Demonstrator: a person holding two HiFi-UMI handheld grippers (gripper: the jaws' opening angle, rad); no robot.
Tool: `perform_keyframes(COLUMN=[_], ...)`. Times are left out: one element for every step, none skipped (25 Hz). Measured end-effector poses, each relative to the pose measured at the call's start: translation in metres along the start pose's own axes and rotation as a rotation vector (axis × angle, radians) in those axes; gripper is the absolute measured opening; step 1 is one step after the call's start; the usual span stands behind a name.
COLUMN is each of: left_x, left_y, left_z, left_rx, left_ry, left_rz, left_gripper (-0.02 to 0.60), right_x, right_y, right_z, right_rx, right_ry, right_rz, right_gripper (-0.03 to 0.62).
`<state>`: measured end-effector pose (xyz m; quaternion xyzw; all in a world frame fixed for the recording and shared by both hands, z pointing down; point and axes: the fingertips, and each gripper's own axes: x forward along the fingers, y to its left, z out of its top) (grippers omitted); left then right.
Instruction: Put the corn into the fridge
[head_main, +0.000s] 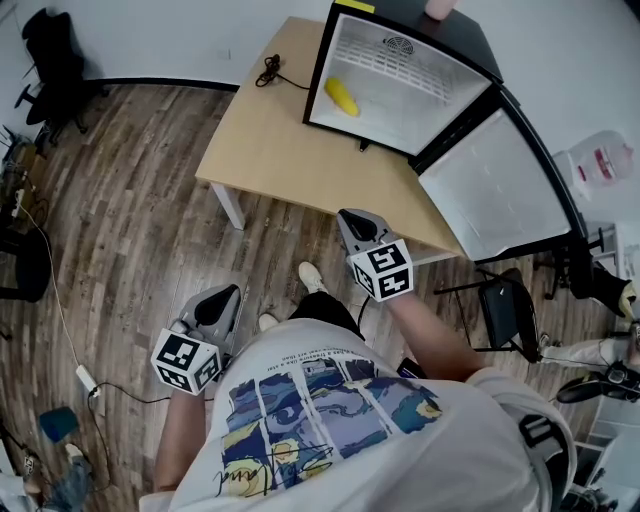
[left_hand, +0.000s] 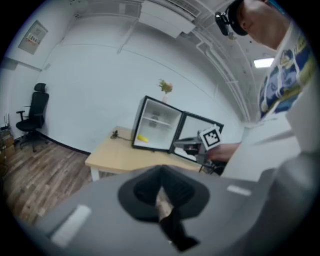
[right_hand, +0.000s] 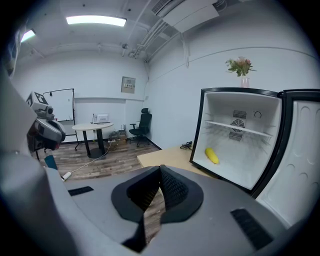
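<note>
- Wood-plank flooring (head_main: 130, 200) fills the left of the head view. A pale table (head_main: 270, 150) is set at upper centre, and the fridge (head_main: 420, 100) is stood on its right part.
- The corn (head_main: 341, 96) is seen already inside the fridge, laid on its bottom by the left wall, under the wire shelf.
- The left gripper (head_main: 228, 296) and the right gripper (head_main: 352, 220) are held low in the frame, apart from the table. Both pairs of jaws are pressed together with nothing between them.
- The door (head_main: 500, 185) is swung wide to the right. If it is left so, the job is judged unfinished.
- With the jaws closed the door can only be pushed. A hard shove could rock the fridge or tip the vase (head_main: 438, 8) on top.
- The corn is round, so it could be rolled forward by such a jolt and caught by the closing door.
- A black chair (head_main: 505, 310) is placed just below the door at right and may hamper the approach.
- A cable (head_main: 270, 70) is laid on the table at upper left, clear of the door.
</note>
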<state>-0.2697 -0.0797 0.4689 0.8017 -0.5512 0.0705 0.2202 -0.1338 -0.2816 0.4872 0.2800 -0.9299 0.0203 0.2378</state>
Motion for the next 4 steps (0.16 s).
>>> perform_keyframes(left_x=[0.0019, 0.0041, 0.0063, 0.0087], left_y=[0.0016, 0.0033, 0.0051, 0.0069], left_z=[0.0002, 0.0006, 0.0013, 0.002], left_rx=[0.0, 0.0, 0.0, 0.0], left_ry=[0.002, 0.003, 0.004, 0.005], left_rz=[0.0, 0.0, 0.0, 0.001], left_gripper=[0.009, 0.009, 0.009, 0.009], right_x=[0.002, 0.0041, 0.0065, 0.0088], right_y=[-0.0014, -0.0027, -0.0042, -0.0056], right_z=[0.0005, 0.0008, 0.0011, 0.0014], right_rx=[0.002, 0.003, 0.004, 0.005], right_ry=[-0.002, -0.003, -0.004, -0.006], right_rz=[0.0, 0.0, 0.001, 0.001], right_gripper=[0.011, 0.012, 0.011, 0.011])
